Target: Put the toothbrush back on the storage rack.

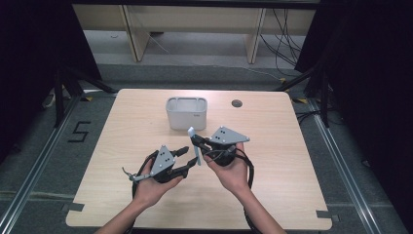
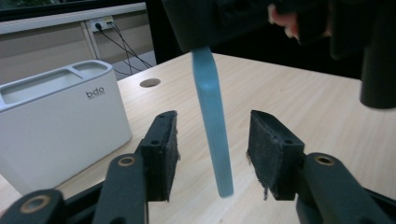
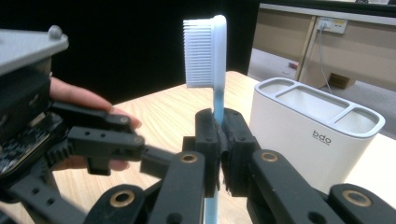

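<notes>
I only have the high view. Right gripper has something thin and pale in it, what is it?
Observer: A toothbrush, light blue handle, white bristle head pointing up. The right gripper is shut on the handle below the head.
Operator: And the left gripper, is it on the brush?
Observer: No. In the left gripper view the lower handle hangs between the pads of the left gripper, which is open, a gap on each side.
Operator: That white box, one open bin?
Observer: The holder has a top with three separate openings, and "bdo" printed on its side.
</notes>
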A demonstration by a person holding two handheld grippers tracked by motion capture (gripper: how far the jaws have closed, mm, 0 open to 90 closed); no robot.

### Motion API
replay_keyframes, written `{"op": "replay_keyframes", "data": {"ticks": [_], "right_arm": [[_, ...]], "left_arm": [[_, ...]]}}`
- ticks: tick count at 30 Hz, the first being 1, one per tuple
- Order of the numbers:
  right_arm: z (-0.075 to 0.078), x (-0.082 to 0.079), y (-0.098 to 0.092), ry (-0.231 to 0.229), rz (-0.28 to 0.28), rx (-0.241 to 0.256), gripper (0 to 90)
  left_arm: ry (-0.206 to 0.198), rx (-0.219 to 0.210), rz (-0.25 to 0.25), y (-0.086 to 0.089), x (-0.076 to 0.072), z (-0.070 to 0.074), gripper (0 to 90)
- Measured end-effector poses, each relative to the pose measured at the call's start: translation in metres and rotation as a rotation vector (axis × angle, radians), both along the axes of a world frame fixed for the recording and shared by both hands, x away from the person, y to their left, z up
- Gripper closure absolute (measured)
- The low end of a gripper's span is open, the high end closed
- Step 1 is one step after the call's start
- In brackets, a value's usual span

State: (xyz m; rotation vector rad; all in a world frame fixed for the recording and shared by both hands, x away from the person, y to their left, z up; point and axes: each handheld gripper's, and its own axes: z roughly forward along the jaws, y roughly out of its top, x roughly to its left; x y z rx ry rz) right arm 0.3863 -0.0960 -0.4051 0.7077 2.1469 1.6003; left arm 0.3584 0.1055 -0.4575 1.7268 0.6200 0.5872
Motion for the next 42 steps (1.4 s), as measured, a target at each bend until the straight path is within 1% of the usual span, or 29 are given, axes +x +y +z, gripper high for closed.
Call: {"op": "replay_keyframes", "data": {"ticks": [1,4,5,6,7,8,9,12,14,15,16,19,20,23,24,25,27,29,31,32,33,35,36,37,38,39,40,41,42], "right_arm": [[0.0,0.0,0.0,-0.012,-0.002,-0.002,86.5],[0.0,-0.001,-0.001,-0.008,-0.019,0.001,86.5],[0.0,-0.001,-0.001,-0.006,-0.019,0.004,86.5],[-0.001,-0.002,0.001,0.016,-0.018,0.022,86.5],[0.0,-0.001,0.001,0.02,-0.006,0.036,86.5],[0.0,-0.002,0.001,0.024,-0.009,0.035,86.5],[0.0,-0.002,0.001,0.024,-0.009,0.035,86.5],[0.0,-0.002,0.001,0.021,-0.005,0.042,86.5],[0.0,-0.001,0.001,0.011,0.0,0.054,86.5],[0.0,-0.001,0.001,0.011,0.0,0.054,86.5],[0.0,-0.001,0.0,0.004,-0.001,0.053,86.5],[0.0,-0.001,0.0,-0.001,0.001,0.06,86.6],[0.0,-0.002,0.001,0.012,0.003,0.067,86.5],[0.001,-0.002,0.0,0.007,0.0,0.073,86.5],[0.001,-0.003,0.0,0.02,-0.01,0.09,86.5],[0.001,-0.002,0.0,0.008,-0.002,0.09,86.5],[0.0,-0.002,0.0,0.014,0.001,0.102,86.5],[0.0,-0.002,0.0,0.017,-0.005,0.098,86.3],[0.0,-0.001,0.0,0.014,0.006,0.1,85.7],[0.0,0.0,0.0,0.014,0.007,0.099,84.8],[0.0,-0.001,0.0,0.012,0.003,0.1,81.2],[0.0,-0.002,0.0,0.015,-0.004,0.099,73.7],[0.001,-0.002,-0.002,0.002,-0.002,0.097,70.3],[0.001,-0.003,-0.003,0.015,0.006,0.101,68.1],[0.002,-0.004,-0.006,0.007,-0.001,0.095,65.5],[0.002,-0.006,-0.007,0.023,0.005,0.111,63.4],[0.003,-0.008,-0.01,0.026,0.002,0.114,61.4],[0.003,-0.009,-0.015,0.018,-0.008,0.106,59.1],[0.002,-0.009,-0.018,0.019,-0.01,0.111,57.9]], "left_arm": [[-0.005,-0.001,0.006,-0.001,0.001,0.001,53.4],[-0.011,-0.006,0.018,-0.003,0.005,0.003,57.2],[-0.011,-0.008,0.011,-0.003,0.006,0.003,58.1],[-0.005,-0.015,0.007,-0.004,0.007,0.003,59.1],[0.001,-0.024,0.002,-0.004,0.008,0.003,61.2],[0.002,-0.028,0.003,-0.004,0.009,0.003,62.5],[0.003,-0.029,0.002,-0.005,0.01,0.002,62.5],[0.013,-0.038,-0.005,-0.005,0.013,0.001,67.5],[0.011,-0.057,-0.014,-0.006,0.013,0.0,70.5],[0.007,-0.067,-0.019,-0.007,0.014,0.0,70.5],[0.011,-0.055,-0.011,-0.006,0.013,0.001,70.9],[0.01,-0.069,-0.007,-0.006,0.013,0.001,71.7],[0.009,-0.073,-0.005,-0.006,0.013,0.002,72.4],[0.003,-0.086,0.001,-0.006,0.013,0.002,75.6],[0.001,-0.092,0.004,-0.006,0.012,0.002,77.0],[0.004,-0.098,0.005,-0.006,0.012,0.002,77.6],[0.009,-0.109,0.006,-0.005,0.013,0.001,78.0],[0.007,-0.105,0.008,-0.005,0.013,0.001,78.2],[0.008,-0.103,0.009,-0.005,0.013,0.001,78.5],[0.007,-0.101,0.015,-0.004,0.013,0.001,78.5],[0.009,-0.107,0.02,-0.004,0.013,0.001,78.6],[0.005,-0.1,0.034,-0.001,0.015,0.002,78.6],[0.007,-0.101,0.04,0.0,0.016,0.002,78.6],[0.006,-0.101,0.046,0.002,0.017,0.002,78.5],[0.001,-0.099,0.051,0.004,0.018,0.002,78.5],[0.002,-0.103,0.058,0.006,0.019,0.002,78.5],[0.001,-0.107,0.067,0.009,0.02,0.002,78.5],[-0.001,-0.111,0.071,0.011,0.021,0.002,78.5],[-0.005,-0.114,0.077,0.013,0.022,0.003,78.5]]}}
